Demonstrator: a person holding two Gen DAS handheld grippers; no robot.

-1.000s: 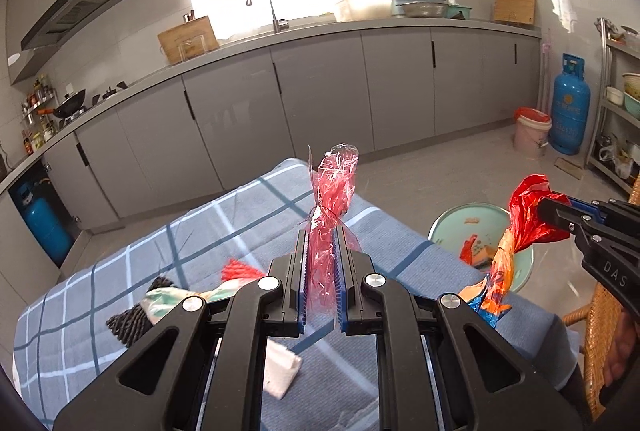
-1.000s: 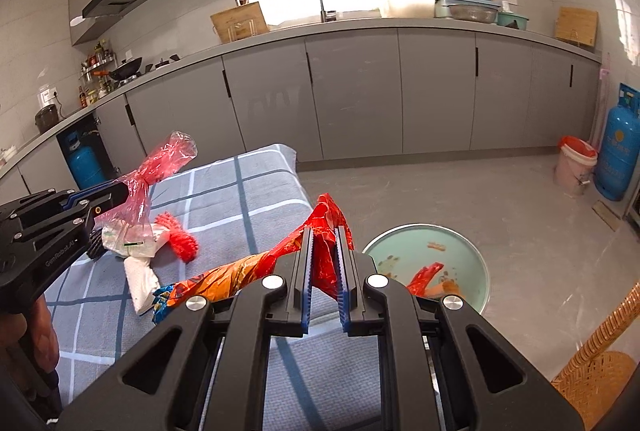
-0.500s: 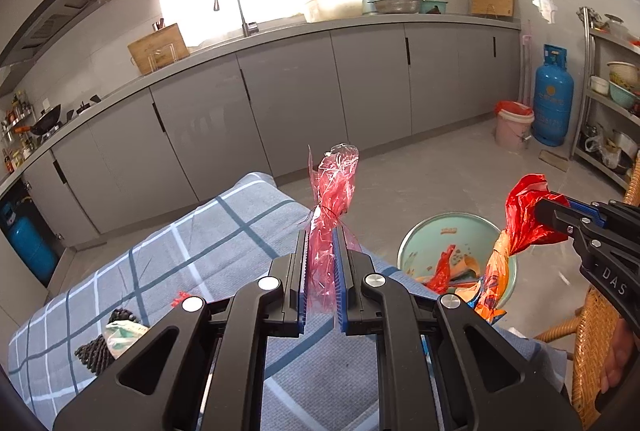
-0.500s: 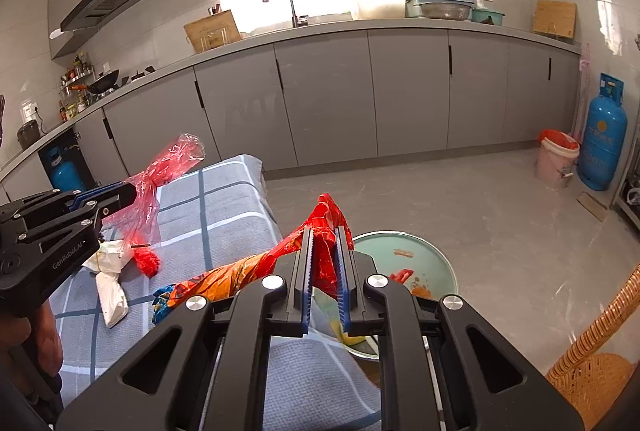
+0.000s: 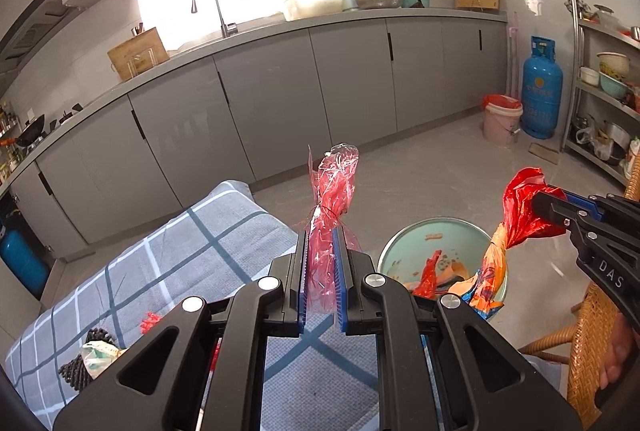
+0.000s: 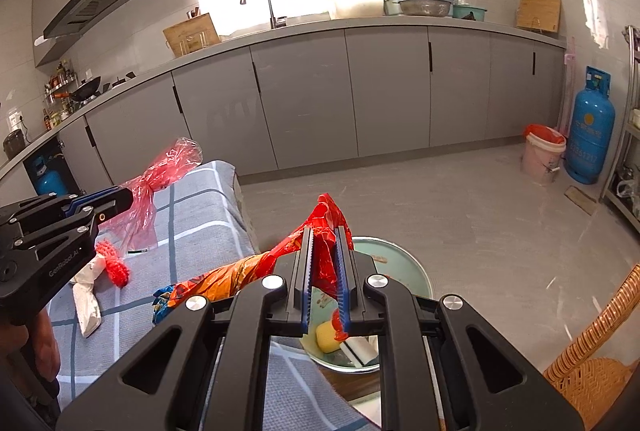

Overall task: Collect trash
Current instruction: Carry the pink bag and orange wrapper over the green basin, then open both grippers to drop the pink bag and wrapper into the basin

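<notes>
Left wrist view. Left gripper (image 5: 322,267): jaws narrow, clamped on a pink cellophane wrapper (image 5: 332,199) that stands upright out of the pads, its twisted top above the fingertips. Right gripper (image 5: 550,209): enters from the right edge, pinching the red top of an orange snack bag (image 5: 516,227); the bag hangs from it over the near rim of the teal trash basin (image 5: 436,231). Basin: on the floor, just past the end of the tabletop (image 5: 192,251), which carries a grey checked cloth; scraps lie inside the basin. On the tabletop, far from the basin, near the lower left: a crumpled wrapper (image 5: 96,359) and a small red scrap (image 5: 150,321).

Right wrist view. Right gripper (image 6: 324,263): jaws narrow, closed on the orange snack bag (image 6: 240,271), whose red end pokes up between the pads while the body trails left over the tabletop (image 6: 200,215) edge. Trash basin (image 6: 404,263): directly beneath and beyond the fingertips. Left gripper (image 6: 120,199): at the left, over the tabletop beside the basin, holding the pink cellophane wrapper (image 6: 160,171). White tissue (image 6: 86,303) and a red mesh scrap (image 6: 114,263) rest on the cloth below it.
</notes>
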